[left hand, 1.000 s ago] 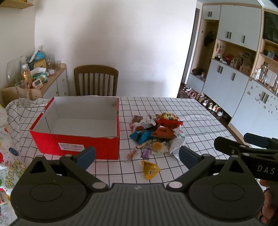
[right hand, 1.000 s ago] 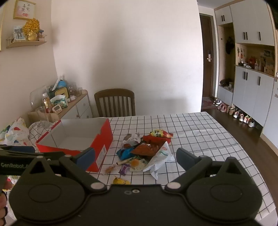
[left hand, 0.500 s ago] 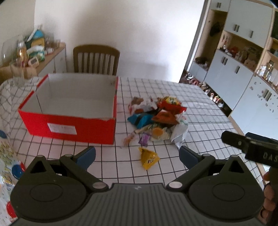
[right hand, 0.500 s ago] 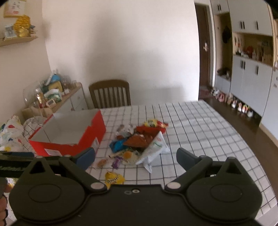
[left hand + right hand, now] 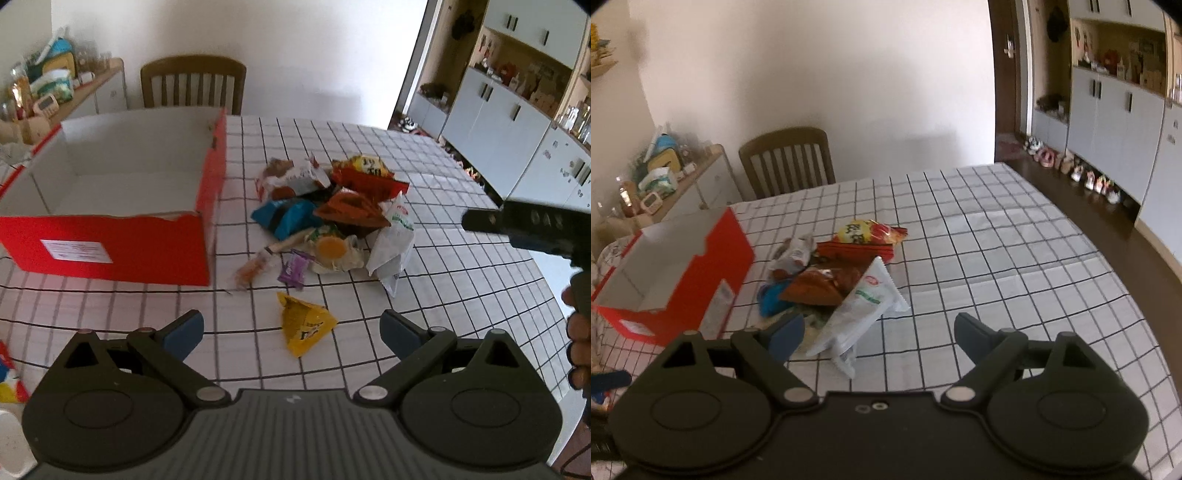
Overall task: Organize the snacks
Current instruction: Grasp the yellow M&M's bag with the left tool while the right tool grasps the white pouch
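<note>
Snacks (image 5: 332,214) are heaped near the middle of the tabletop (image 5: 443,192), just right of one red box (image 5: 110,243) whose inside is seen bare. One yellow packet (image 5: 306,325) lies apart, toward the near edge, between the spread fingers of the left gripper (image 5: 291,326), which is held wide open and empty above it. The right gripper (image 5: 879,332) is likewise wide open and empty, with one white bag (image 5: 860,314) just ahead of its left finger. Roughly ten packets are counted; the pile overlaps too much for an exact count. One chair (image 5: 194,86) is seen at the far edge.

A flat, slick packet may slip or be pinched only by a corner. The cloth may be caught by a low finger. Neighbours may be dragged along when one is drawn from the pile.
</note>
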Tool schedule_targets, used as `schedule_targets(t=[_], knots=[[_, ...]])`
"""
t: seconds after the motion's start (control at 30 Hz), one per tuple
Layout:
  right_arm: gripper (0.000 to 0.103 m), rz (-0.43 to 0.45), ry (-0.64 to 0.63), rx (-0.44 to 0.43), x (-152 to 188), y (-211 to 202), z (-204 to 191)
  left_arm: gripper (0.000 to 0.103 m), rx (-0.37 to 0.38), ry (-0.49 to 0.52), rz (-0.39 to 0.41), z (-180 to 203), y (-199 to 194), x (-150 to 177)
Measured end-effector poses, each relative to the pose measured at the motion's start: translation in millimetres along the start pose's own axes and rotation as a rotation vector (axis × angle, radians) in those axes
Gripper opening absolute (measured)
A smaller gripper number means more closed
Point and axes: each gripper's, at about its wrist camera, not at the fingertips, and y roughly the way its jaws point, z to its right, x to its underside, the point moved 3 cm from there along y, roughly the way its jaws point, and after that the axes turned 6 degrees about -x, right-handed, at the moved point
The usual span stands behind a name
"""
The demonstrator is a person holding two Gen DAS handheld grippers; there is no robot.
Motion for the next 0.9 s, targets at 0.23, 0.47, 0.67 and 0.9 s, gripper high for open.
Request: schedule_targets(t=[0.23, 0.47, 0.67, 0.9], knots=[[0.081, -0.100, 0.156, -0.015, -19.7, 56.9, 22.6, 0.102, -0.018, -0.051, -0.075, 8.4, 43.0, -2.3], [0.075, -0.193, 0.297, -0.047, -23.4, 101.8, 29.7, 0.096, -0.049, -0.092, -0.138, 9.4, 71.2, 0.3], [0.068, -0.231, 0.385, -0.056, -27.6, 126.2, 33.4, 0.090, -0.042, -0.106, -0.162, 13.2, 83.2, 1.9], [0.065, -0.275, 0.441, -0.063, -24.8, 146.3, 37.6, 0.072, -0.025, -0.117, -0.181, 19.5, 92.7, 2.1]])
